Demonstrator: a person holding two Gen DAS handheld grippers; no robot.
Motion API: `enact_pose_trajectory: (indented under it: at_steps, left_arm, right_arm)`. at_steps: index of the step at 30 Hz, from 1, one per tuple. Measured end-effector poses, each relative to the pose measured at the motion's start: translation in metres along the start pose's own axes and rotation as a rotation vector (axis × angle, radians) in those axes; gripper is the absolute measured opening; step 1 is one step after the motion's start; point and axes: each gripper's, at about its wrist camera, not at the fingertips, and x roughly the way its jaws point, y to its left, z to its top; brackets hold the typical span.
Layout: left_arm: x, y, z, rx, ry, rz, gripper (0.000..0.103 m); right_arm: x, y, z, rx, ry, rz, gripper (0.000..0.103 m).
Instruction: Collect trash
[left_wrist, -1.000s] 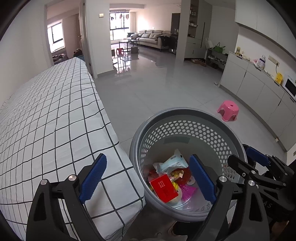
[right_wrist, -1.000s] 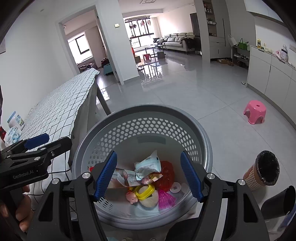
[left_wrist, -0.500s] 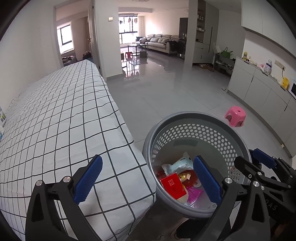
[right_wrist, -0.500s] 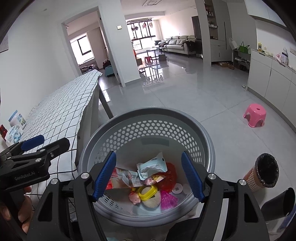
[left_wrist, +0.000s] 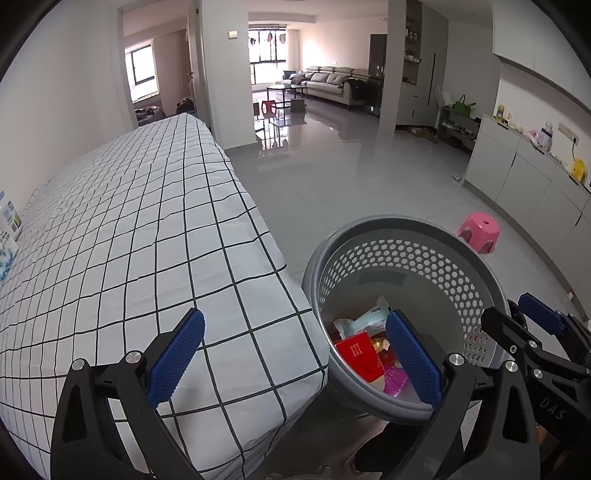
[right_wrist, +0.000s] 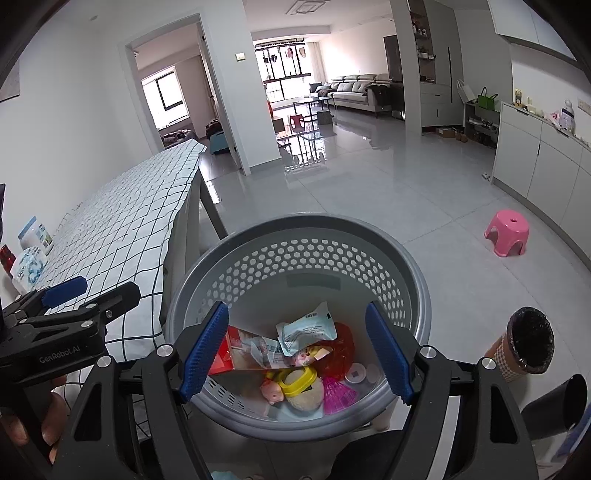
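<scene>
Your left gripper (left_wrist: 293, 354) hangs with its 2 blue pads spread wide and nothing between them, over the corner of the checked tablecloth (left_wrist: 122, 236) and the basket's rim. Just beside the table stands the grey perforated basket (right_wrist: 295, 258), holding the trash: a red box (left_wrist: 360, 354), a pale wrapper (right_wrist: 308, 326), a yellow ring (right_wrist: 295, 377). Your right gripper (right_wrist: 297, 350) gapes empty above it. A pink stool (right_wrist: 506, 237) sits well apart.

I see a matt grey plastic basket (right_wrist: 295, 240) with a perforated wall, beside a table (left_wrist: 147, 240) draped in checked cloth. The floor (left_wrist: 351, 173) is glossy tile; my gripper pads (right_wrist: 205, 350) look rough, textured blue.
</scene>
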Motion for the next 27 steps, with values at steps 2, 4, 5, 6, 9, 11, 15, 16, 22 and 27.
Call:
enact_pose_trajectory:
  at_steps: [2,4,5,6,9,11,15,16,22,27]
  left_arm:
    - [0.0000,0.0013,0.0000,-0.005,0.001,0.002,0.097]
    - [-0.0003,0.0034,-0.0004,-0.008,0.000,0.007,0.097]
    - [-0.0009,0.0040,-0.0006,-0.009,-0.003,0.011,0.097]
    - [-0.0014,0.0045,-0.0007,-0.010,-0.006,0.014,0.097]
    - [-0.0029,0.0059,-0.0011,-0.011,-0.011,0.024,0.097]
    - [-0.0043,0.0075,-0.0012,-0.013,-0.013,0.028,0.097]
    - [-0.0076,0.0084,-0.0015,-0.016,-0.022,0.033,0.097]
    - [-0.0080,0.0084,-0.0014,-0.016,-0.023,0.034,0.097]
    - [-0.0055,0.0094,-0.0019,-0.020,-0.006,0.020,0.097]
    - [-0.0044,0.0092,-0.0021,-0.021,-0.004,0.028,0.097]
  right_arm:
    - [-0.0011,0.0021,-0.0004,-0.002,-0.002,0.001,0.075]
    - [-0.0018,0.0038,-0.0011,-0.007,-0.002,0.001,0.075]
    - [-0.0021,0.0051,-0.0010,-0.009,-0.003,0.001,0.075]
    - [-0.0024,0.0059,-0.0009,-0.011,-0.004,0.001,0.075]
    - [-0.0028,0.0070,0.0000,-0.016,-0.006,-0.001,0.075]
    - [-0.0027,0.0069,0.0005,-0.018,-0.006,0.000,0.075]
    - [-0.0014,0.0082,0.0005,-0.022,-0.006,0.003,0.075]
    - [-0.0015,0.0087,0.0006,-0.022,-0.006,0.003,0.075]
    - [-0.0014,0.0089,0.0005,-0.022,-0.006,0.003,0.075]
    - [-0.0011,0.0093,0.0002,-0.022,-0.006,0.005,0.075]
